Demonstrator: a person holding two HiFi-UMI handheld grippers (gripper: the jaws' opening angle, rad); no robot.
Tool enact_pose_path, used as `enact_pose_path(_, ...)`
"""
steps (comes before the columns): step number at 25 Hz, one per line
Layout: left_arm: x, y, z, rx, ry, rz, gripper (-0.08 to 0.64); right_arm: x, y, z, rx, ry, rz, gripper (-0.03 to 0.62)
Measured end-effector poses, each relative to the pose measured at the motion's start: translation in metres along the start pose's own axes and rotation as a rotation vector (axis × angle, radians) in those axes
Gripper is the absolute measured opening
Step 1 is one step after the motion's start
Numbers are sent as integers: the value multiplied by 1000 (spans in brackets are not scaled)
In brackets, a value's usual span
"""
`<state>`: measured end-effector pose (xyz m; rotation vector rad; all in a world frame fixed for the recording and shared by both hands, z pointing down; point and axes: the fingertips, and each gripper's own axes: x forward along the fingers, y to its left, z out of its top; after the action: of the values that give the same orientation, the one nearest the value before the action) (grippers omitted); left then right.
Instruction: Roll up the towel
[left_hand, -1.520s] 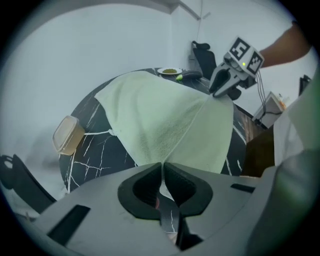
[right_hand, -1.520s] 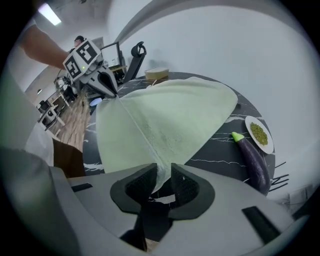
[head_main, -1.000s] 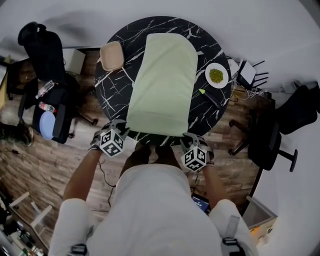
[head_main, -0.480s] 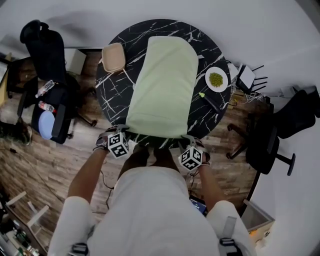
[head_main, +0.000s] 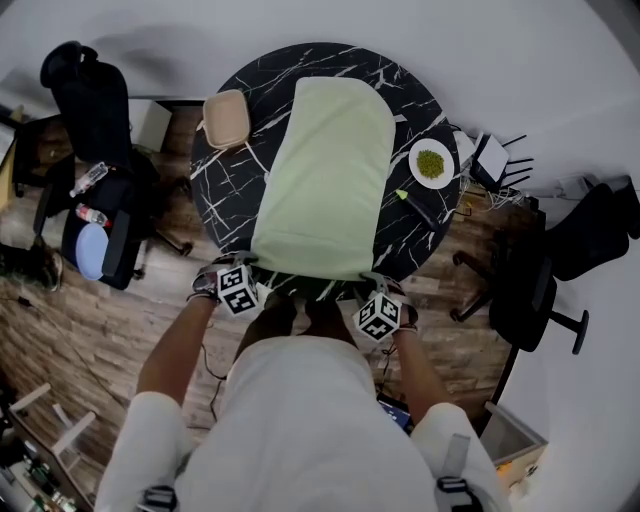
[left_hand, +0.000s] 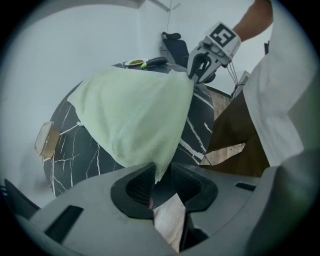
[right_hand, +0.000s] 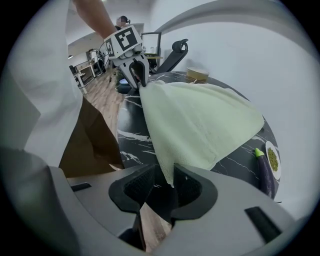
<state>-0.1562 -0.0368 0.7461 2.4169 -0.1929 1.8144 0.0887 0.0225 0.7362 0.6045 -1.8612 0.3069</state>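
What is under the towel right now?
Only the black table shows around the towel, which lies spread across its middle. Anything else beneath the cloth is covered and cannot be seen.

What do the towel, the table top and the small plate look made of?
The towel: pale green terry-like cloth, matte, judging by the fuzzy nap and the soft drape at its corners. The table top: black with white veins and a slight sheen. It could be marble or marble-look laminate, can't tell which. The plate: white and smooth, likely ceramic, maybe plastic.
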Motion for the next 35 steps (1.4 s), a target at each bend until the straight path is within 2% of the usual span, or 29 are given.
enact_pose_path(4,0,3,1,-19,5,0,89,4,1,-5,11,15,18,104)
enact_pose_path(8,0,12,1,-43,17,25,23,3,-1,-4,42,1,17,87)
enact_pose_path(11,0,13,1,-55,15,17,17,4,-7,-5,54,4,-32,6)
enact_pose_path(22,-15,-19,-9,-131,-53,-4,11,-14,8,-11,97,-6,-14,2)
enact_pose_path(26,-26,-46,-14,-138,-70,-39,11,-28,26,-15,106,-7,23,2)
enact_pose_path(32,-50,-98,-24,-145,-67,-136,11,-58,65,-26,120,4,141,2)
enact_pose_path(35,-64,-105,-22,-168,-82,-150,11,-75,68,-21,134,-19,162,2)
